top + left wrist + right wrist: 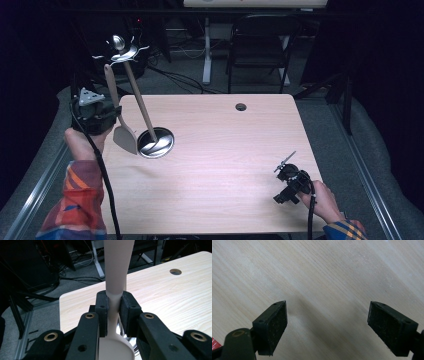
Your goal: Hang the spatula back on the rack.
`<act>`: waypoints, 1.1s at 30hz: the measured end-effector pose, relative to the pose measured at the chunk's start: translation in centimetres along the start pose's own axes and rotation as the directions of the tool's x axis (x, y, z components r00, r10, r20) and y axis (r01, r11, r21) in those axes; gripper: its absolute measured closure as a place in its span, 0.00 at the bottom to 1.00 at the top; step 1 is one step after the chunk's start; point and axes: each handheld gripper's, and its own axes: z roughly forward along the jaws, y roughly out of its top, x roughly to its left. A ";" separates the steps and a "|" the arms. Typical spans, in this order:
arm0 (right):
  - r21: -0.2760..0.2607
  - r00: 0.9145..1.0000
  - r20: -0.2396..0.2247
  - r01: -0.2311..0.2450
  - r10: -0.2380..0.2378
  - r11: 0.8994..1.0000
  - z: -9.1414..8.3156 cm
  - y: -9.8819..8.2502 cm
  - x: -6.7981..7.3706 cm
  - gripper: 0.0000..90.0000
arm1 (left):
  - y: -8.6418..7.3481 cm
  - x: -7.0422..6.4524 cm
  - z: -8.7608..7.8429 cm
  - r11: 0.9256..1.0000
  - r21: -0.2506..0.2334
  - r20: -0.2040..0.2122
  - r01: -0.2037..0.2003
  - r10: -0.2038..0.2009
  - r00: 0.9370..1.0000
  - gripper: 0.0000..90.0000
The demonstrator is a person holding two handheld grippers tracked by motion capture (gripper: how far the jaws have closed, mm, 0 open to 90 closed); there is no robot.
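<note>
The left gripper (95,112) is held above the left edge of the worktop (215,165), its jaws closed on the narrow neck of a beige spatula (118,111), just where the handle widens into the blade. Gripping at this neck keeps the tool from sliding through the jaws and leaves the handle free to rise upward and away from the person, while the blade hangs low, just beside a round metal holder (156,143) near the left edge. In the left gripper view, the spatula (115,277) runs straight between the two jaws, which press it from both sides. A wooden-handled ladle (134,80) leans in the holder with its shiny bowl uppermost, so the holder appears to serve as the utensil station. The right gripper (290,182) rests near the front right corner of the worktop, jaws wide apart and empty over bare wood, apparently parked clear of the working area.
</note>
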 end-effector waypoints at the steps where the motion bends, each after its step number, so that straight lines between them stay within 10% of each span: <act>1: 0.000 1.000 0.000 0.000 0.000 1.000 0.0 0.0 0.0 0.18 | 0.0 0.0 0.0 1.000 -0.004 0.005 0.005 -0.005 1.000 0.86; 33: 0.023 1.000 0.011 0.011 -0.012 1.000 -0.1 0.0 0.0 0.18 | 1.0 -1.1 -0.8 0.991 -0.124 0.009 -0.041 0.043 0.999 0.80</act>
